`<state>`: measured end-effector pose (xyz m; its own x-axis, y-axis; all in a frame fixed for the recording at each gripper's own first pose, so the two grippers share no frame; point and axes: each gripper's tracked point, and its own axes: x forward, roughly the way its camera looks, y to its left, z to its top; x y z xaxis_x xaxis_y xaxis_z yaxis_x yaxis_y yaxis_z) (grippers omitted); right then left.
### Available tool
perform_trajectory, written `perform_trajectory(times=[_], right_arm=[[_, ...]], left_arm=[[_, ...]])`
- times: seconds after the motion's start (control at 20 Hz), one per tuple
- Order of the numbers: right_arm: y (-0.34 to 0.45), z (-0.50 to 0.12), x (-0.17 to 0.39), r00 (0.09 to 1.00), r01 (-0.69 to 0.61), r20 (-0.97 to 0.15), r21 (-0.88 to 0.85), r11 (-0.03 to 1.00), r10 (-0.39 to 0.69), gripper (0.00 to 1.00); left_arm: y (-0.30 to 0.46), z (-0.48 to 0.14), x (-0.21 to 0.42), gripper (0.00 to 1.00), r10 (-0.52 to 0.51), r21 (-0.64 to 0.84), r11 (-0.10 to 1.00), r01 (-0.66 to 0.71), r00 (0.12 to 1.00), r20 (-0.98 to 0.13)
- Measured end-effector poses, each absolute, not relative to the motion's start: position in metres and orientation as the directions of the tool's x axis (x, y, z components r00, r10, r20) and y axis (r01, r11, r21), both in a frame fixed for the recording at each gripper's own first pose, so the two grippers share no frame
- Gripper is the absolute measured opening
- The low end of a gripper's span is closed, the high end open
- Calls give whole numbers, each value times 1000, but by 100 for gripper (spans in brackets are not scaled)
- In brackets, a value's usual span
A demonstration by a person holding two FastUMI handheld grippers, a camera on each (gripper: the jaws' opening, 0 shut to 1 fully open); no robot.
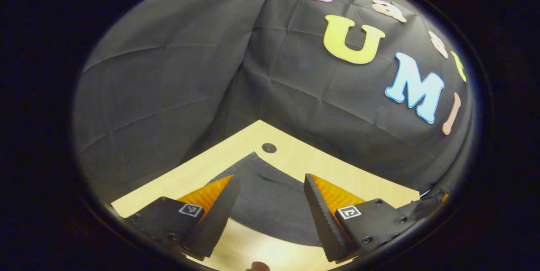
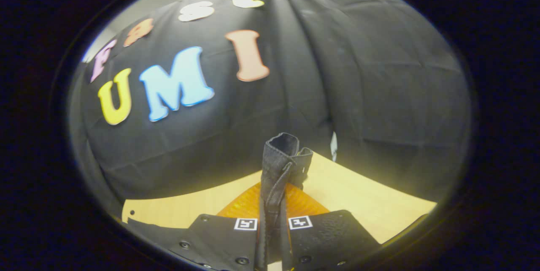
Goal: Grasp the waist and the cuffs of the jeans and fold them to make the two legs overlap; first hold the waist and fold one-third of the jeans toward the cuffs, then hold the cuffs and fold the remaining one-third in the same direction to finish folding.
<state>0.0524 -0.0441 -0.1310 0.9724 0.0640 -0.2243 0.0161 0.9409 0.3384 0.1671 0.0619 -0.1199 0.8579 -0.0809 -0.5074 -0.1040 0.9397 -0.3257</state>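
The right gripper [image 2: 274,203] is clenching a jeans [image 2: 278,165] edge at lower centre; the left gripper [image 1: 270,203] is hanging released, with denim lying just ahead between its fingers.

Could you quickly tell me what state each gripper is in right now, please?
Left gripper: open, holding nothing, above the jeans on the table.
Right gripper: closed on a bunched edge of the jeans.

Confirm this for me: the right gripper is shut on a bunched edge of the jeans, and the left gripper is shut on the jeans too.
Not quite. The right gripper is indeed shut on a bunched edge of the jeans, as the right gripper view shows. But the left gripper is open: in the left gripper view its fingers stand apart above the jeans lying on the table, gripping nothing.
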Motion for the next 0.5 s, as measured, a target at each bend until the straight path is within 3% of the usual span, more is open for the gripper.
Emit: perform_trajectory(times=[0.1, 0.25, 0.35, 0.5], right_arm=[[-17, -113, 26, 975, -118, -150, 276, 954, 164, 7], [-17, -100, 13, 930, -323, -101, 232, 918, 352, 11], [-18, -113, 13, 897, -400, -111, 211, 892, 428, 7], [-17, -126, 18, 821, -524, -158, 172, 834, 548, 11]], left_arm=[[70, -120, 158, 100, -88, -333, 938, -100, 859, -505], [83, -126, 143, 100, -102, -340, 936, -94, 851, -515], [92, -129, 130, 100, -103, -341, 935, -96, 847, -522], [102, -138, 114, 100, -98, -344, 932, -113, 836, -540]])
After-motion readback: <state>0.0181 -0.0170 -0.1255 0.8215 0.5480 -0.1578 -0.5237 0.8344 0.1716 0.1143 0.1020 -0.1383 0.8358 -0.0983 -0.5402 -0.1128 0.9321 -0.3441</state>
